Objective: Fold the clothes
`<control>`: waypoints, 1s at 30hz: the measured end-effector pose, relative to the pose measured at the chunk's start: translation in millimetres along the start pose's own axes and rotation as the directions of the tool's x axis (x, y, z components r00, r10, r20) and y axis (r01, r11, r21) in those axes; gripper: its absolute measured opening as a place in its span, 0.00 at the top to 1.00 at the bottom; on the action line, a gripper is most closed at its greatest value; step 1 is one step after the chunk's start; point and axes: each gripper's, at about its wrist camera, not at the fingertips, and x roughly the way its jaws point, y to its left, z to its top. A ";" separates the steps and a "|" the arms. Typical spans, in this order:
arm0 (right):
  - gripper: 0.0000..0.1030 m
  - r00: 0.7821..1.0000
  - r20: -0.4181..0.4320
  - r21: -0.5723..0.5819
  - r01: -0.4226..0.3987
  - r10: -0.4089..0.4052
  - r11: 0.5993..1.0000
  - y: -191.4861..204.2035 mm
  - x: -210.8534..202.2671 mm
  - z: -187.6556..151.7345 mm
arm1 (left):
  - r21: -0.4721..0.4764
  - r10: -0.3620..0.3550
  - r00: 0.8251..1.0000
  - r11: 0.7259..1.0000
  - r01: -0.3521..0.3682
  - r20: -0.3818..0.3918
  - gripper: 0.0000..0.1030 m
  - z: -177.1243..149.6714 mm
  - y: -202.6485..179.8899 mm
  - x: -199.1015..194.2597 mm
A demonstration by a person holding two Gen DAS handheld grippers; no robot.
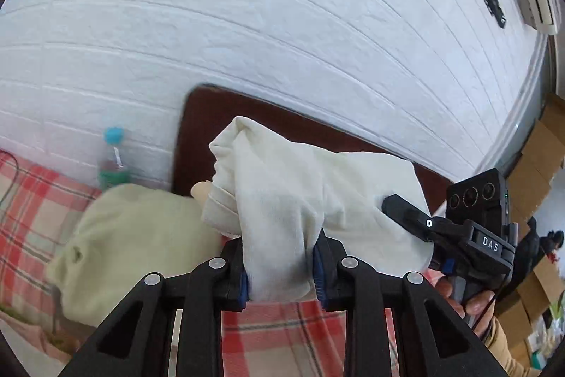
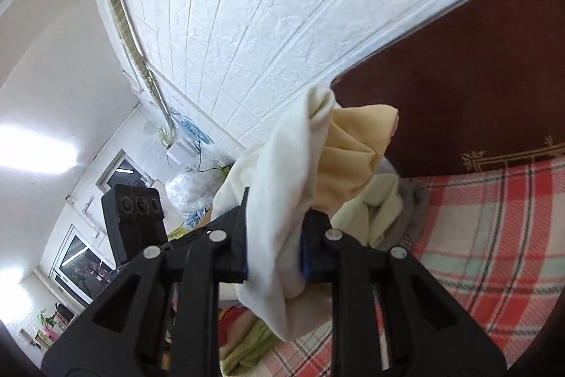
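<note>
left fingers clamp cloth | right fingers clamp same cloth | risk: bunched grip slips, cloth drops on bed; bottle close

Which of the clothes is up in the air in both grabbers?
The white garment, pinched by the left gripper and right gripper. The pale green garment lies on the bed.

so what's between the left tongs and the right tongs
The cream garment, bunched and held off the plaid bedcover, spans from the left tongs to the right tongs; nothing else lies between. The left wrist view shows it.
</note>
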 end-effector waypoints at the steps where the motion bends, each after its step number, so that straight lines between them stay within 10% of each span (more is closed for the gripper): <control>1: 0.78 1.000 -0.010 -0.003 -0.010 0.010 1.000 2.4 16.9 4.2 | -0.006 0.031 0.999 1.000 -0.031 0.017 0.74 5.4 11.3 -2.5; 6: 0.78 0.998 -0.052 -0.002 -0.038 0.038 0.999 -5.3 95.7 2.6 | -0.048 0.169 0.983 0.985 -0.166 0.067 0.72 19.5 63.8 -0.9; 12: 0.78 0.972 -0.227 0.079 0.082 -0.062 0.993 -53.6 168.3 -36.4 | -0.174 0.291 0.954 0.938 -0.300 -0.079 0.69 -15.0 136.2 41.3; 18: 0.76 0.966 -0.242 0.085 0.120 -0.096 0.989 -72.3 172.4 -49.1 | -0.273 0.307 0.945 0.905 -0.326 -0.111 0.30 -41.2 167.3 52.1; 30: 0.45 0.934 -0.162 -0.294 0.261 -0.317 0.919 -15.9 137.8 -54.5 | -0.086 0.503 0.864 0.861 -0.502 -0.006 0.18 -40.9 120.2 19.9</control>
